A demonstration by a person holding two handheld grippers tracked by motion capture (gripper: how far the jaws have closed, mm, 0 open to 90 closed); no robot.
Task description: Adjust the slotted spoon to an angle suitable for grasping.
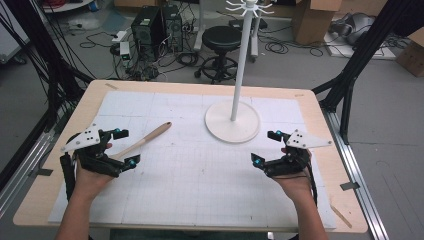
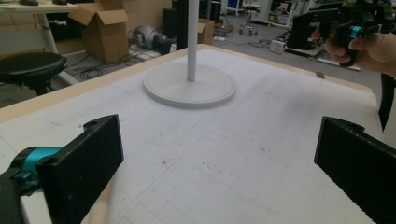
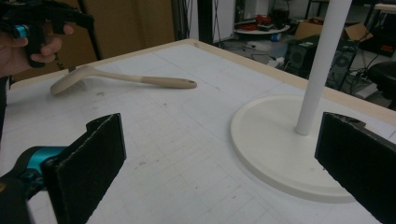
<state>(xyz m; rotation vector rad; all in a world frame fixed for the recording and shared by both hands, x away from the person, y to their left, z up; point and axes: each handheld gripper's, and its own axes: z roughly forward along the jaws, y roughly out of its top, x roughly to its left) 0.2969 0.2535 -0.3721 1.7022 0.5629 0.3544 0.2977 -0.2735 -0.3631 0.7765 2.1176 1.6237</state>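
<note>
- Two hand-held grippers hover over one wide wooden worktop (image 1: 320, 120), most of it covered by a white gridded mat (image 1: 200, 170).
- Toward the far side of the mat stands a white rack stand (image 1: 233, 121): a round flat base with a slim upright pole topped by short pegs, set nearer the right half of the worktop.
- At the left edge of the mat, the left hand-held gripper (image 1: 123, 147) is held in the person's left hand (image 1: 90, 177), its jaws released and spread wide with nothing between them.
- At the right side, the right hand-held gripper (image 1: 265, 147) sits in the right hand (image 1: 295, 182), jaws likewise spread apart and gripping nothing; it is near the stand's base without touching it.
- Smallest is the wooden spatula (image 1: 142, 141), lying flat on the mat's left half, handle end pointing toward the far middle, blade end just beside the left hand-held gripper; from the right gripper view the spatula (image 3: 126, 79) lies well apart from that gripper's jaws.
</note>
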